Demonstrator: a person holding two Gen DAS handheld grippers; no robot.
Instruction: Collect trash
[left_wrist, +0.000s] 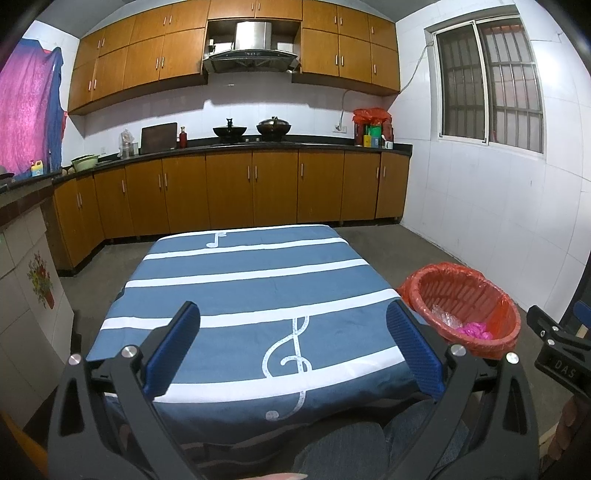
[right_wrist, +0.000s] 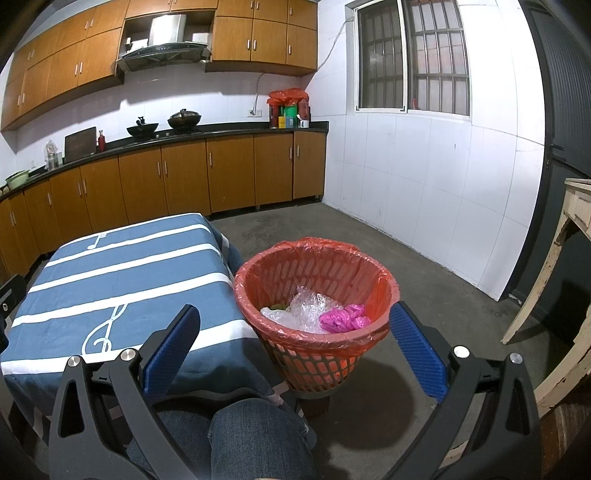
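Observation:
A red mesh trash basket (right_wrist: 314, 362) lined with a red bag stands on the floor right of the table; it also shows in the left wrist view (left_wrist: 476, 343). Inside lie clear bubble wrap (right_wrist: 310, 306), a pink crumpled bag (right_wrist: 345, 317) and a clear bag (right_wrist: 275, 315). My left gripper (left_wrist: 293, 332) is open and empty above the near part of the table's blue striped cloth (left_wrist: 251, 288). My right gripper (right_wrist: 293, 328) is open and empty, held above and just in front of the basket. The right gripper's body shows in the left wrist view (left_wrist: 554, 347).
The table cloth (right_wrist: 122, 273) shows music-note prints. The person's jeans-clad knee (right_wrist: 255, 439) is below the grippers. Kitchen cabinets (left_wrist: 229, 192) line the far wall. A worn wooden table (right_wrist: 569, 295) stands at the right. Concrete floor (right_wrist: 424, 280) surrounds the basket.

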